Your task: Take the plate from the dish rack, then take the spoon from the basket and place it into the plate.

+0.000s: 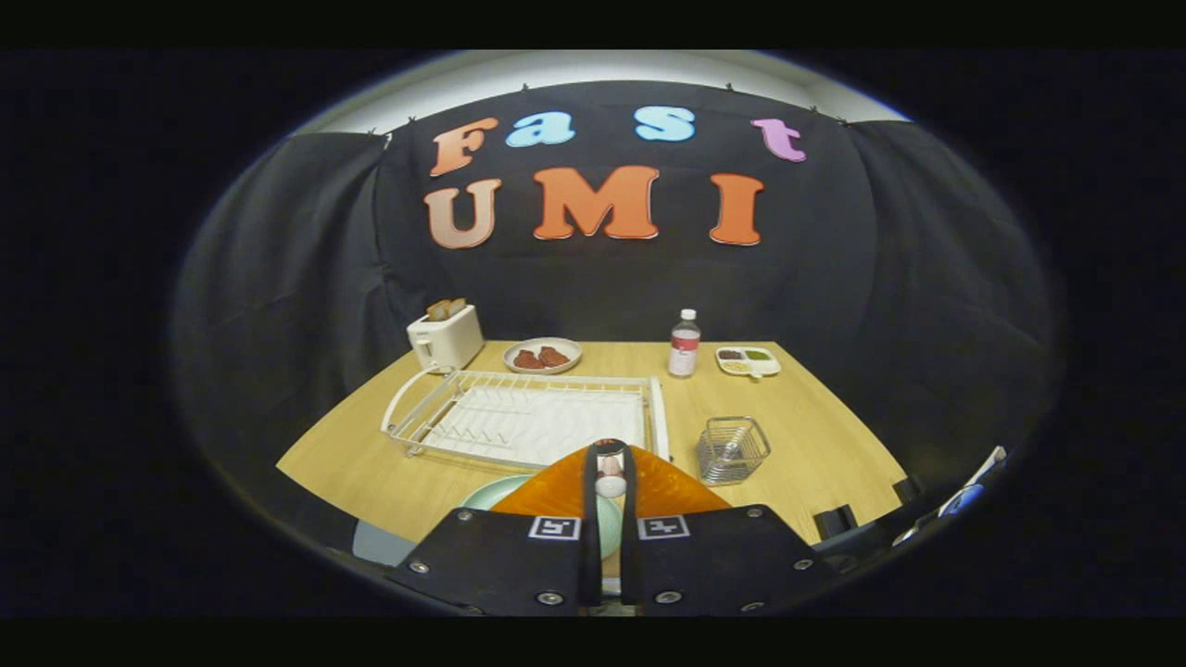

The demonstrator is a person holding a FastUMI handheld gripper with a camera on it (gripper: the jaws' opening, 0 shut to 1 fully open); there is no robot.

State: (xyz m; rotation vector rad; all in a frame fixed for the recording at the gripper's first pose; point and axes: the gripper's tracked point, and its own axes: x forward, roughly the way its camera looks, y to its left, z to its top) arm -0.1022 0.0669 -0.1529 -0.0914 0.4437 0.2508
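My gripper (609, 451) is shut, its orange fingers (667, 486) pressed together on a small white and red spoon (610, 482) that shows in the narrow gap between them. A pale green plate (488, 493) lies flat on the wooden table right under the fingers, mostly hidden by them. Just beyond the fingertips stands the white wire dish rack (528, 419), with no dishes in it. To the right of the fingers sits the small metal wire basket (732, 449); I cannot tell what it holds.
Along the table's back edge stand a white toaster (446, 338) with bread, a plate of red food (542, 355), a water bottle (684, 344) and a small divided food tray (748, 360). Black clamps (837, 521) sit at the near right table edge.
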